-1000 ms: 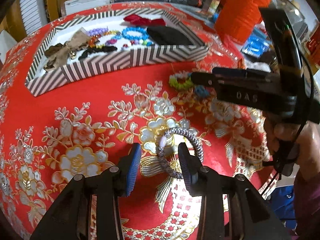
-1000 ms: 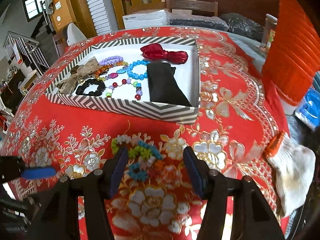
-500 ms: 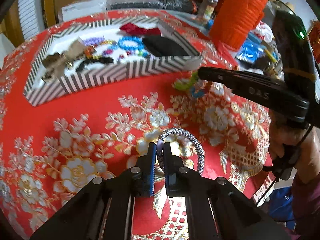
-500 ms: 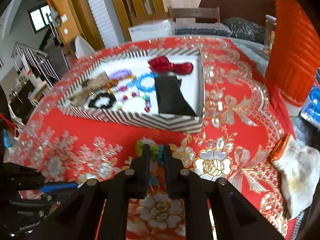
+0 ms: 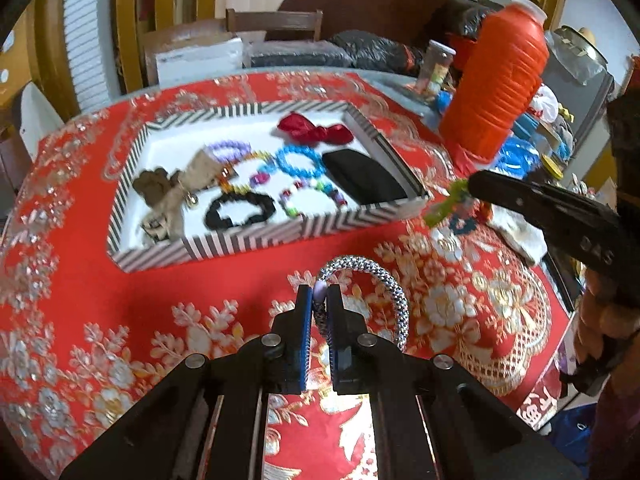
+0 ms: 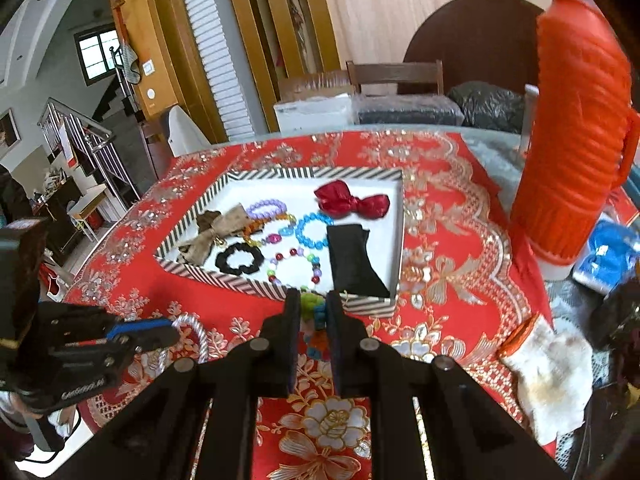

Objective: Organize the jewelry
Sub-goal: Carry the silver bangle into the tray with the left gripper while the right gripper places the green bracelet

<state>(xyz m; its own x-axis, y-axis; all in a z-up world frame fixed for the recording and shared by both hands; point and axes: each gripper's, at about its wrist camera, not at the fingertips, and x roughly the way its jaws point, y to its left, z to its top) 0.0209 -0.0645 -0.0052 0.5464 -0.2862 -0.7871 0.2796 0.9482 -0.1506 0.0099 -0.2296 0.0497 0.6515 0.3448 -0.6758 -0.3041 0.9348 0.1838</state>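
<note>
My left gripper (image 5: pixel 319 294) is shut on a silver braided bracelet (image 5: pixel 384 280), lifted off the red floral tablecloth (image 5: pixel 120 300); the same bracelet (image 6: pixel 192 330) shows beside the left gripper (image 6: pixel 172 330) in the right wrist view. My right gripper (image 6: pixel 313 300) is shut on a bunch of green, blue and orange bead bracelets (image 6: pixel 314 308), also raised; that bunch (image 5: pixel 452 204) hangs at the right gripper's tip (image 5: pixel 474 184) in the left wrist view. A striped box (image 5: pixel 248 240) holds bead bracelets, a black scrunchie (image 5: pixel 240 210), bows and a black pouch (image 5: pixel 360 176).
A tall orange lantern (image 6: pixel 576 128) stands at the right, with blue plastic items (image 6: pixel 608 256) beside it. A white glove (image 6: pixel 548 368) lies near the table's right edge. Boxes and black bags sit at the far side, chairs behind. A person's hand (image 5: pixel 608 312) holds the right gripper.
Both grippers closed, the left on the silver bracelet and the right on the bead bunch, and both rose off the cloth with their loads, tilting up toward the box.
</note>
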